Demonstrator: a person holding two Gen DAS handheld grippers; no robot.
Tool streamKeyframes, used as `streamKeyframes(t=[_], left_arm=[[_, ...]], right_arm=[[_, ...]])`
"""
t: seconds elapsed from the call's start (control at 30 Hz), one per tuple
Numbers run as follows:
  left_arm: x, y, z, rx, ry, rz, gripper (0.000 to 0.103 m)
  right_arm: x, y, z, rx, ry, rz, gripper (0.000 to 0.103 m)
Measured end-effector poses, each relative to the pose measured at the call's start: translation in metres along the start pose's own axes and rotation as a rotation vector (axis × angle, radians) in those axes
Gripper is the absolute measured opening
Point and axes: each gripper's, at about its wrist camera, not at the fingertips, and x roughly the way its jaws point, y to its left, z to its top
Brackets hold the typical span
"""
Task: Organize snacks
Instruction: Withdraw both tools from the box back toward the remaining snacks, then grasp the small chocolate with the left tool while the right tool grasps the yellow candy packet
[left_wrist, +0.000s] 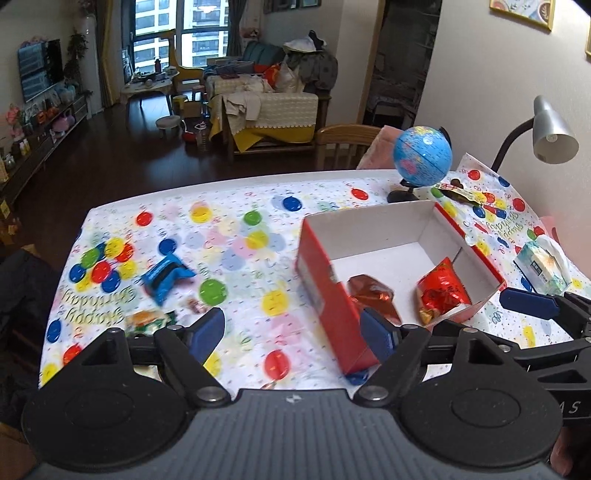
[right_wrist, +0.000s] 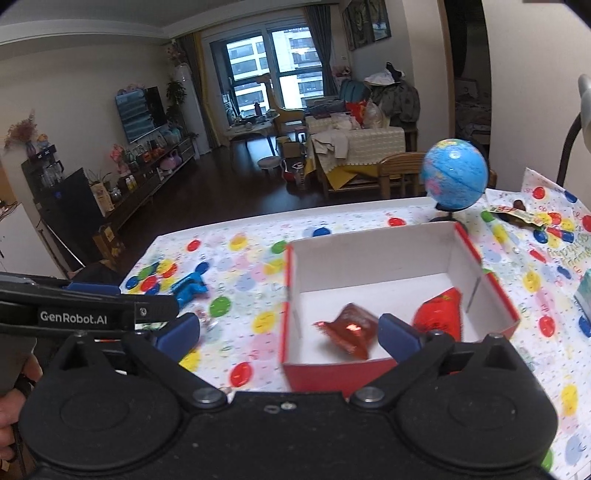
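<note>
Both wrist views close above table, sharing red box (left_wrist: 402, 266) (right_wrist: 391, 295)

— What does the left black plastic two-finger gripper (left_wrist: 291, 332) look like?
— Blue pads (left_wrist: 208, 326), round pivot discs, silver screws, ribbed grey body.
— And the right black gripper (right_wrist: 288, 332)?
— The same, with bare skin at nine o'clock.

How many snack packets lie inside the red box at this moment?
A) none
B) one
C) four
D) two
D: the red box holds two packets, a dark red foil packet and a bright red packet, on its white floor.
</note>
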Motion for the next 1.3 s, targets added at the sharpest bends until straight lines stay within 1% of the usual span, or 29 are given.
streamKeyframes(t=[0.13,0.33,0.53,0.7,0.9,1.0,1.07,1.17,1.23,1.3], left_arm=[[-0.011,0.032,-0.014,-0.021,0.011,0.006,0.081],[-0.017,0.082,-0.035,-0.072,0.034,0.049,0.081],[-0.010,0.113,-0.054,-0.100,0.070,0.082,0.081],[0.007,0.138,-0.071,-0.129,0.125,0.104,0.081],[0.040,0.158,-0.088,-0.158,0.213,0.114,0.081],[0.058,0.166,-0.097,-0.160,0.256,0.129,0.081],[0.069,0.170,-0.101,-0.163,0.287,0.120,0.081],[0.083,0.172,-0.107,-0.156,0.315,0.118,0.081],[0.091,0.171,-0.109,-0.154,0.333,0.115,0.081],[0.098,0.169,-0.111,-0.148,0.349,0.115,0.081]], right_arm=[[0.003,0.025,-0.008,-0.003,0.009,0.019,0.103],[0.012,0.059,-0.022,-0.022,0.034,0.034,0.103],[0.028,0.091,-0.041,-0.048,0.074,0.046,0.103],[0.051,0.111,-0.059,-0.058,0.132,0.042,0.102],[0.084,0.118,-0.080,-0.068,0.223,0.020,0.099],[0.097,0.120,-0.090,-0.080,0.270,0.034,0.096],[0.104,0.123,-0.096,-0.106,0.300,0.051,0.094],[0.115,0.127,-0.103,-0.125,0.334,0.063,0.089],[0.122,0.129,-0.106,-0.132,0.352,0.070,0.082],[0.128,0.129,-0.109,-0.134,0.368,0.073,0.080]])
